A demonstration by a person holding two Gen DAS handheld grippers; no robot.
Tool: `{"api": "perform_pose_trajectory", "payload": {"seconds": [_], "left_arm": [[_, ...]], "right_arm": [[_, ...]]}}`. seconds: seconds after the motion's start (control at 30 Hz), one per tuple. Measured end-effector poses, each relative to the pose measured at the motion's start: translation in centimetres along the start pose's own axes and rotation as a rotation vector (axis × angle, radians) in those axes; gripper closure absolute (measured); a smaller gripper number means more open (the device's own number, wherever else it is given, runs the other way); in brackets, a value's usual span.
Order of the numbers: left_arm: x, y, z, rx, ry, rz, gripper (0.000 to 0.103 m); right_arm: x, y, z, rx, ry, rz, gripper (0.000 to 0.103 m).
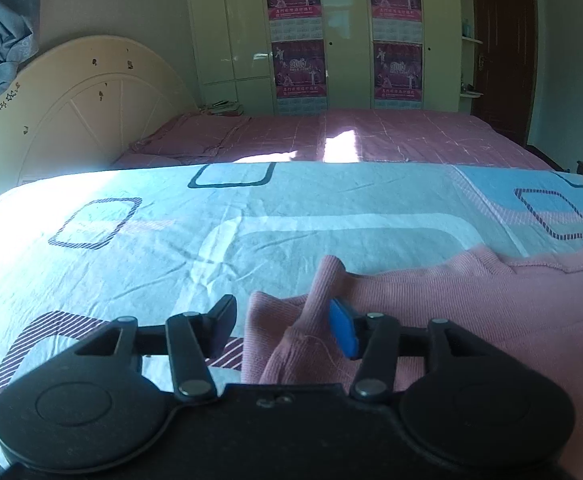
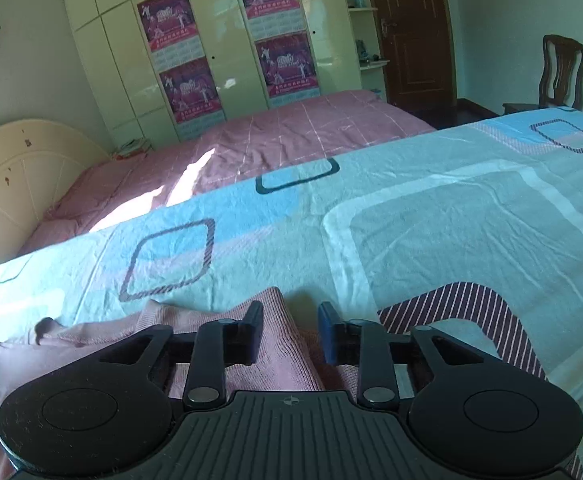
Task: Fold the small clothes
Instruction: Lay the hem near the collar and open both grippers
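Observation:
A pink ribbed knit garment (image 1: 471,300) lies on the light blue patterned bedsheet (image 1: 171,232). In the left wrist view its left edge is bunched into a raised fold between the fingers of my left gripper (image 1: 287,326), which is open; the blue pad (image 1: 343,332) touches the fold. In the right wrist view the garment (image 2: 103,332) spreads to the left, and a raised ridge of it runs between the fingers of my right gripper (image 2: 291,332), which is open around it.
Beyond the sheet's far edge is a bed with a pink cover (image 1: 371,136) and a cream headboard (image 1: 71,112). A wardrobe with posters (image 1: 299,32) and a dark door (image 2: 411,32) stand behind. A wooden chair (image 2: 559,76) stands at the far right.

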State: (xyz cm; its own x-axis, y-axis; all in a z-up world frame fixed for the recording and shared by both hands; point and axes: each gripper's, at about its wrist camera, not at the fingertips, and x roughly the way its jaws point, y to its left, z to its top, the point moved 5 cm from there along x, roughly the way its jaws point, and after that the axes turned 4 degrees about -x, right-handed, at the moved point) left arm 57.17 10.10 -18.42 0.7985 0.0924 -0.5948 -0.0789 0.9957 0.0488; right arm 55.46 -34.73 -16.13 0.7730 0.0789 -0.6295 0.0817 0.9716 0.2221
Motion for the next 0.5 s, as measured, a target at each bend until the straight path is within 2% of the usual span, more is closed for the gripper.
{"api": "perform_pose_trajectory", "payload": {"seconds": [0.13,0.33,0.5], "left_arm": [[-2.8,-0.5,0.1,-0.01,-0.013,-0.074,0.052],[-5.9,-5.3,-1.5,0.014,0.021,-0.229,0.052],[-5.4,-6.8,-4.2,0.03,0.063,-0.234,0.052]], "right_arm": [[-1.5,3.1,-0.5,-0.068,0.041,0.084,0.069],[-1.7,9.8,-4.3,-0.2,0.111,0.191,0.069],[-1.2,13.3,-7.0,-0.281,0.151,0.219,0.069]]}}
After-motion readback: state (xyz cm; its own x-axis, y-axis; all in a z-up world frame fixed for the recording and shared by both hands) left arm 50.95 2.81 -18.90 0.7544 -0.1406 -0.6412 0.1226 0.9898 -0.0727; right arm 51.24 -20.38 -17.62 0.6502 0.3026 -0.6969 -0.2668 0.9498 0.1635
